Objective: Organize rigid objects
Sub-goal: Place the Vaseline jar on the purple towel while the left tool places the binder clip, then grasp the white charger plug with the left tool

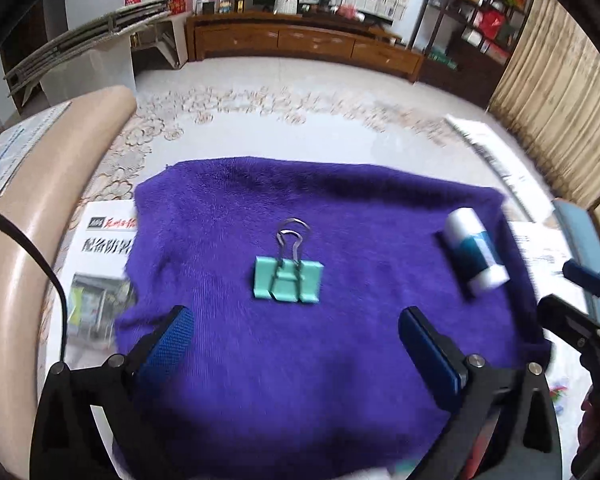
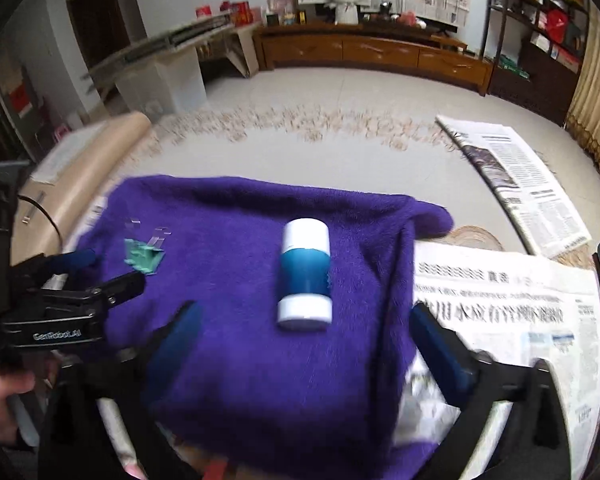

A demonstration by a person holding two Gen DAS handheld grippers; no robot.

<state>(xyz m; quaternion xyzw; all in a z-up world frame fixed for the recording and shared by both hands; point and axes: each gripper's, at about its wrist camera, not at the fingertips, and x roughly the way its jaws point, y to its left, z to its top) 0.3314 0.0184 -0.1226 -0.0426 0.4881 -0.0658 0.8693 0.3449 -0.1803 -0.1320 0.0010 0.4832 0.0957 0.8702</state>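
Observation:
A mint green binder clip (image 1: 287, 278) with silver wire handles lies on a purple towel (image 1: 340, 352), straight ahead of my open, empty left gripper (image 1: 294, 330). A white and teal cylindrical bottle (image 1: 474, 254) lies on its side at the towel's right. In the right wrist view the bottle (image 2: 306, 274) lies just ahead of my open, empty right gripper (image 2: 306, 326), and the clip (image 2: 144, 256) is blurred at the left. Both grippers hover above the towel.
Newspapers (image 2: 500, 304) lie under and to the right of the towel, and another newspaper (image 1: 100, 248) lies to its left. A beige rounded table edge (image 1: 32, 240) curves at the left. Beyond is a patterned carpet (image 1: 300, 120) and a wooden cabinet (image 1: 308, 42).

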